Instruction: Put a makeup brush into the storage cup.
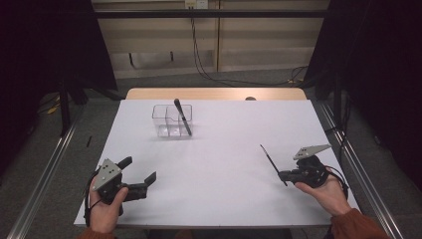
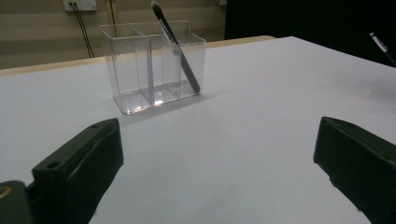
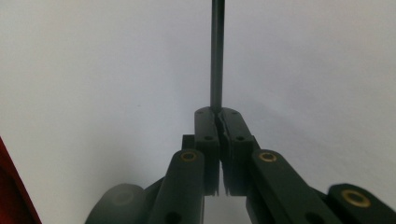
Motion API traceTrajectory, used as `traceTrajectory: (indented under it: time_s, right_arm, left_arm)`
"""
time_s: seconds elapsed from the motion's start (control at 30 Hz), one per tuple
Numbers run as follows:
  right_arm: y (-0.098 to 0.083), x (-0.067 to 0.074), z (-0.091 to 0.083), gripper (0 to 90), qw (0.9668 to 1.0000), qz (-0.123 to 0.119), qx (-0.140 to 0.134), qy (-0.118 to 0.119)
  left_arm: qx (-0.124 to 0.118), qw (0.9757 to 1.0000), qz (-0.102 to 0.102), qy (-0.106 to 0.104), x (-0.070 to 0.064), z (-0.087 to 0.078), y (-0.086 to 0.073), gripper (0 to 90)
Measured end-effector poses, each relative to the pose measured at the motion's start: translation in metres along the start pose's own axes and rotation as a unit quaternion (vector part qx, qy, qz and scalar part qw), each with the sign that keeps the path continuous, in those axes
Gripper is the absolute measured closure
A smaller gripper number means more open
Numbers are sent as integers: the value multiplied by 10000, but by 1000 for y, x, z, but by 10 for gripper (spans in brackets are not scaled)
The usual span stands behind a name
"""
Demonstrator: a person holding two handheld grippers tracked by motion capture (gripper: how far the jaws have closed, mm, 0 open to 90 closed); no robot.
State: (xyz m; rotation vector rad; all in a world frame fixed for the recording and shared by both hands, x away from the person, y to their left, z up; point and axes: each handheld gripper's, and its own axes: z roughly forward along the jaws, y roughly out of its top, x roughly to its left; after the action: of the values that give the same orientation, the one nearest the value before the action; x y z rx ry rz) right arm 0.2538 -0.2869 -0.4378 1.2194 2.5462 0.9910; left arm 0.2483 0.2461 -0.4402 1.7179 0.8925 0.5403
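From the high view, I am holding my right gripper (image 1: 284,175) near the table's right edge with its jaws clamped on a thin dark brush (image 1: 272,165), whose long axis is slanting up and away to the left, toward the clear organizer (image 1: 172,121) that is standing well apart near the far middle of the white table (image 1: 219,164). A second, thicker brush (image 1: 182,116) is already leaning in its right-hand compartment. My left gripper (image 1: 141,173) is resting at the near left with its jaws spread wide and nothing between them; it is sitting about as far from the organizer as my right one. In the left gripper view, I am looking between my two parted jaws straight at the organizer (image 2: 154,65), three compartments side by side, the leaning brush (image 2: 175,46) tilting left at its top. In the right gripper view, my jaws are pressing together on the brush handle (image 3: 216,51), which is running straight ahead from my fingertips. I am finding no brand, label or writing that I can read.
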Motion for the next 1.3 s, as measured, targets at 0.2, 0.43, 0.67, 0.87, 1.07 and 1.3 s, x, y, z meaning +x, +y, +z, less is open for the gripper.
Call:
traceTrajectory:
  time_s: [0.2,0.43,0.67,0.87,1.07,1.3]
  right_arm:
    - [0,5,2,872,9989,-80,-453,-18]
    - [-3,11,4,871,9956,-254,-897,60]
    - [-6,10,1,871,9896,-169,-1428,71]
    - [-7,11,-2,871,9821,-155,-1867,174]
    - [-6,8,-3,871,9794,-57,-2010,190]
    - [1,17,0,871,9763,-228,-2141,229]
  left_arm:
    - [-19,10000,29,2,0,-2,1,16]
    - [-30,10000,4,8,0,-3,1,16]
    - [-39,10000,15,7,0,-3,1,16]
    - [-63,10000,12,31,1,-5,1,17]
    - [-78,10000,25,20,0,-5,2,17]
    - [-85,10000,5,41,1,-6,1,18]
